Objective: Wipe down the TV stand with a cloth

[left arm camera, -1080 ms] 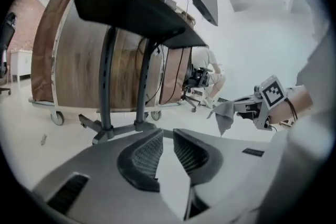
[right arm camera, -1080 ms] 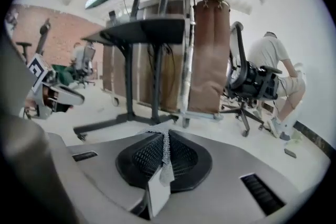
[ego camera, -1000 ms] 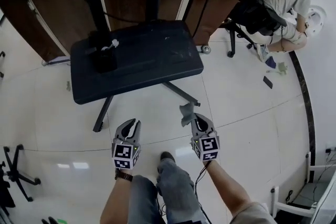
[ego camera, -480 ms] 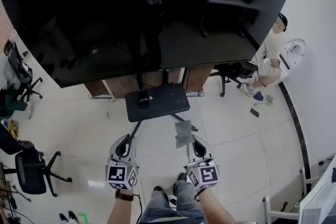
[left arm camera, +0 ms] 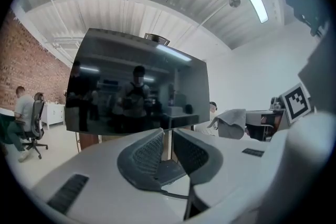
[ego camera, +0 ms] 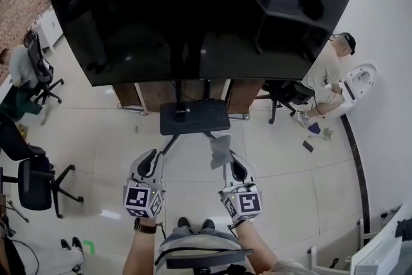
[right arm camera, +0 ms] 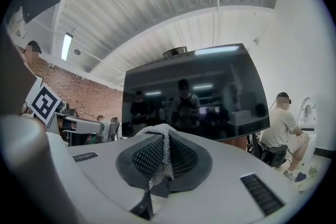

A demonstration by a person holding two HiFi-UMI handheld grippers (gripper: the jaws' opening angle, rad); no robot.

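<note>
Cloth (ego camera: pixel 219 149) pinched in right claw (ego camera: pixel 227 159) — jaws shut on it, left claw (ego camera: pixel 150 158) slightly parted, empty

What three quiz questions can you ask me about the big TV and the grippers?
1. True or false: the left gripper holds the grey cloth.
2. Where is the TV stand base? A: on the floor below the TV, ahead of both grippers. B: on an office chair. C: between the left gripper's jaws.
3. Fill in: the right gripper has its jaws shut on the ____.

Key: 1 false: the left gripper's jaws stand apart with nothing in them. 2 A. 3 cloth.
</note>
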